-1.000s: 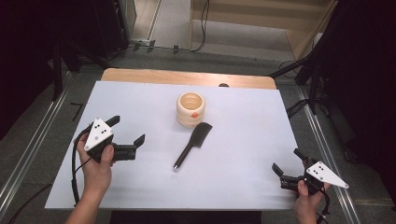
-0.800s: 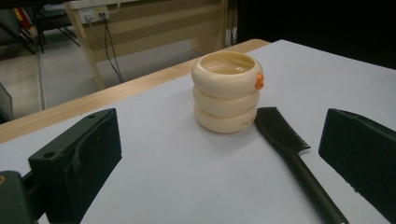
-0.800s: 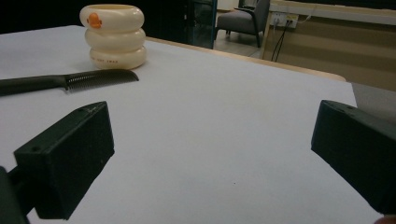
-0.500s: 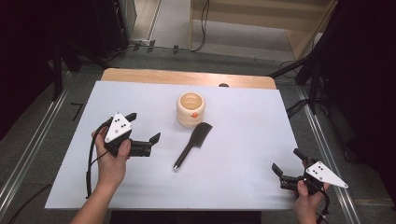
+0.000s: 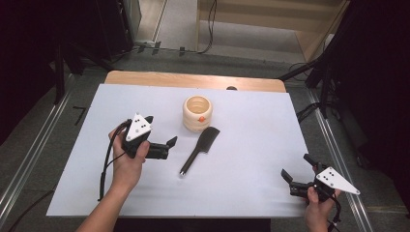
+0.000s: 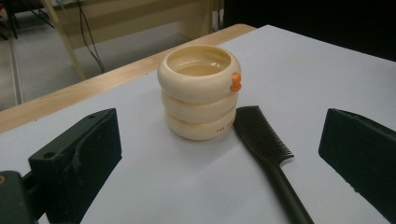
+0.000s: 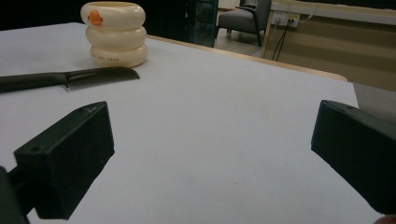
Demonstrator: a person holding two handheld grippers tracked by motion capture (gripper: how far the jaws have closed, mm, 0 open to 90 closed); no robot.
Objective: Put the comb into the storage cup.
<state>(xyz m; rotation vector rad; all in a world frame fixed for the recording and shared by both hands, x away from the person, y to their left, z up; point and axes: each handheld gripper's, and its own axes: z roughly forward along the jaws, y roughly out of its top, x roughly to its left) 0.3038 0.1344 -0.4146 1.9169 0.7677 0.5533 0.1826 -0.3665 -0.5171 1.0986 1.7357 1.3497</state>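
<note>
Black comb (image 5: 199, 149) lies flat on the white table cover (image 5: 251, 145), its toothed end just beside the cream cup (image 5: 197, 113), a holder of 3 stacked rings with a small orange knob on its side. Left gripper (image 5: 162, 143) hovers near the comb's handle, jaws spread wide and grasping nothing; its own view frames the cup (image 6: 200, 91) and comb (image 6: 266, 149) between them. Right gripper (image 5: 297, 170) sits well apart at the near right corner, jaws likewise released, the comb (image 7: 70, 78) far off.
</note>
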